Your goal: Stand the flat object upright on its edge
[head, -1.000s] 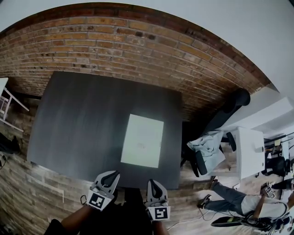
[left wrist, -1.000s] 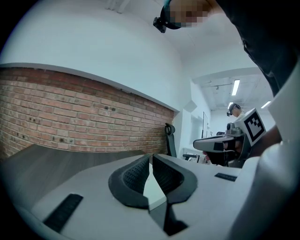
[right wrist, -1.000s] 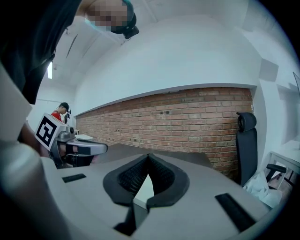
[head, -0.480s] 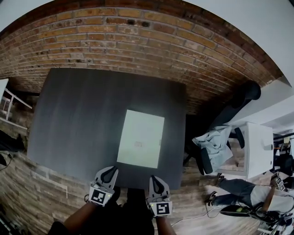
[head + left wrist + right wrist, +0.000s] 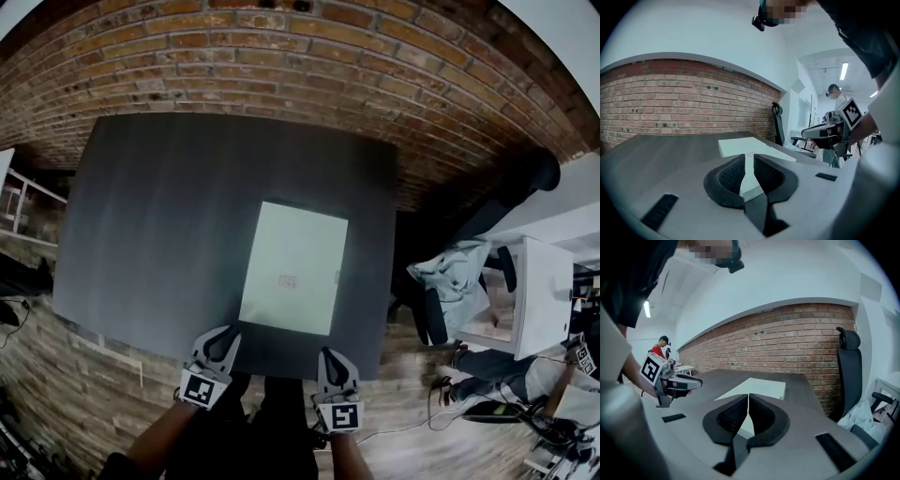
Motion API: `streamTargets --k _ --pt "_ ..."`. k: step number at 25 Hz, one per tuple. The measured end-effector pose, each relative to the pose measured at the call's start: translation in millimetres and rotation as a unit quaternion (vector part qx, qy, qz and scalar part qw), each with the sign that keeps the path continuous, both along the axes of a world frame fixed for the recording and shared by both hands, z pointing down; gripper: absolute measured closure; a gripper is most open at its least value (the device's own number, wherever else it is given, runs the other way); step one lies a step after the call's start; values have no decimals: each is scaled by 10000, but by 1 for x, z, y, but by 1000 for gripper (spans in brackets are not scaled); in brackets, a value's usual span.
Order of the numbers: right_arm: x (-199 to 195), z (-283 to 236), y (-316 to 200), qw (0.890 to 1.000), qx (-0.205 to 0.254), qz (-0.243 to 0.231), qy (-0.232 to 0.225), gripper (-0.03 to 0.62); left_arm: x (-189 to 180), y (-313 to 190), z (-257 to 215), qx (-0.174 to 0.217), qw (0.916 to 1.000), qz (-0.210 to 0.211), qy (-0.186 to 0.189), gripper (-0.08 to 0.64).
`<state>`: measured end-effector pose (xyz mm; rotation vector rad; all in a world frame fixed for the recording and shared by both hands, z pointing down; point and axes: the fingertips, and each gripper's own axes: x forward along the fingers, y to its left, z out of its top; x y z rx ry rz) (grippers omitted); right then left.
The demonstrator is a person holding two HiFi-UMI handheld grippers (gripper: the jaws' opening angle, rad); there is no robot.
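A brick wall [image 5: 309, 66] runs along the far side of one dark grey counter [image 5: 159, 234]. One black office chair [image 5: 511, 192] stands off the counter's right end, against the wall.

One flat white object [image 5: 293, 269] lies face down-flat on the counter, right of the middle. Its long sides run away from the person and its near short edge is close to the counter's near edge. A small red mark [image 5: 289, 280] sits about at its centre. In the left gripper view the flat object [image 5: 752, 146] shows as a low slab lying on the counter just beyond the claw.

Two forearms reach up from the bottom of the head view, the left one [image 5: 155, 441] angled in from the left. They hold two claws side by side at the counter's near edge, both pointing toward the wall and tipped slightly down.

The left claw [image 5: 225, 336] sits just off the object's near left corner. Its jaws [image 5: 749, 159] are clenched together with nothing between them. The right claw [image 5: 334, 356] sits by the near right corner. Its jaws [image 5: 748, 399] are likewise pressed together and empty. Each claw carries one marker cube, the left one [image 5: 199, 390] and the right one [image 5: 339, 416].
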<state>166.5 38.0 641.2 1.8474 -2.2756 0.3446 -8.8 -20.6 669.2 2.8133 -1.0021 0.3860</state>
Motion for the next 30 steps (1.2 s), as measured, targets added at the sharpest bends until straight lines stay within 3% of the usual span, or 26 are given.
streamTargets --k 5,9,12,15,16,18,30 --pt "8 22 -2 9999 -139 -42 86 566 -2 -1 18 -58 10000 -7 -42 511" --pt "16 39 -1 9996 -281 -15 9 566 -10 -5 40 -334 9993 -182 -55 503" --pt "22 51 1 9993 -361 -13 -2 566 -13 -8 54 -438 9989 -120 -113 431" --pt "25 61 2 9991 -416 -50 16 563 -14 -10 63 -465 9988 -13 -182 412" --pt "25 64 2 9990 -440 -64 28 555 -13 -10 66 -496 9986 25 -204 407" --pt "27 70 1 9986 -513 -90 42 480 -11 -10 72 -526 9983 98 -250 394" --pt "32 115 2 9944 -998 -334 107 416 4 -7 106 -824 9935 512 -599 331"
